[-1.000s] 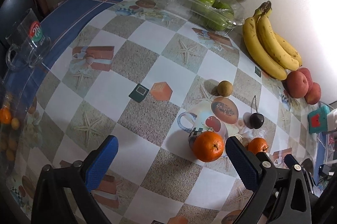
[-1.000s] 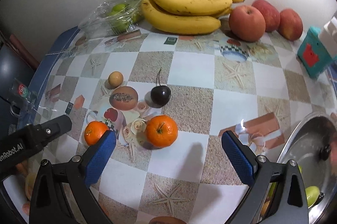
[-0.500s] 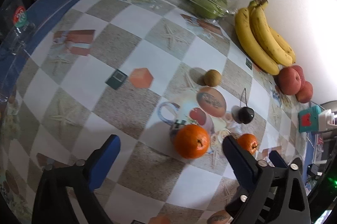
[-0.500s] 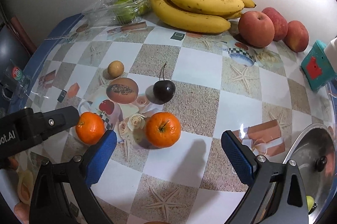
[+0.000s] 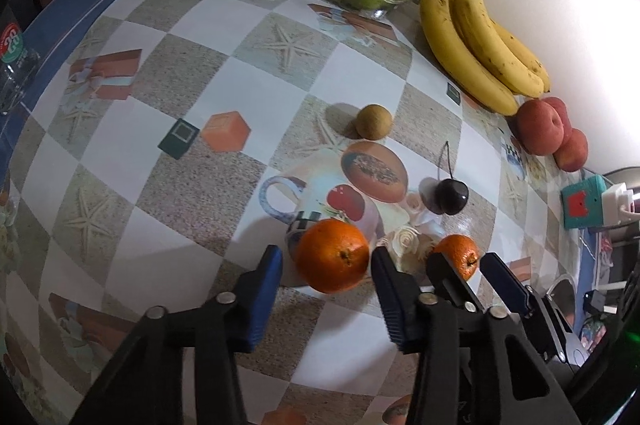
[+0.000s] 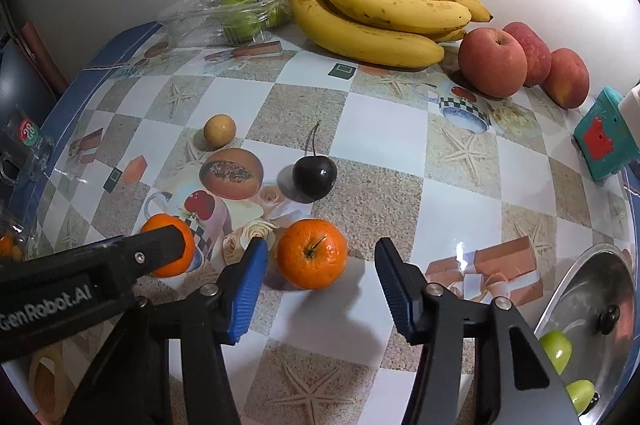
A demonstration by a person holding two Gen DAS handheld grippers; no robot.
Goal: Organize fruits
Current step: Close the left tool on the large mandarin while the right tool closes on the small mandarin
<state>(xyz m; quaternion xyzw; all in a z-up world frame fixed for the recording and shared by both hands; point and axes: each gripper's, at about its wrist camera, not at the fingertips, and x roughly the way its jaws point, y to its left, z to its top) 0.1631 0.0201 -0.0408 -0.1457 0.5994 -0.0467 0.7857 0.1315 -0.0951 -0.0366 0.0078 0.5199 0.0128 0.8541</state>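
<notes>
Two oranges at lower centre of the worktop (image 6: 400, 129). Left gripper (image 5: 326, 265) and right gripper (image 6: 320, 261) have just been closing, fingers narrowed around the left orange (image 5: 332, 255) and right orange (image 6: 311, 253), seemingly not yet pressing. Centre each fruit, close gently.

The table (image 6: 384, 129) wore a glossy printed oilcloth that caught the lamp glare. The right claw (image 6: 320, 277) had ribbed blue plastic pads on matt black arms. The orange (image 6: 311, 253) between them showed dimpled, faintly shiny peel; the cherry (image 6: 314, 172) was smooth and highly glossy. The bananas (image 6: 376, 17) looked matt with brown flecks. A crinkled clear plastic tray (image 6: 224, 13) held green fruit. The domed lid (image 6: 592, 309) seemed polished metal, though only partly in view.
</notes>
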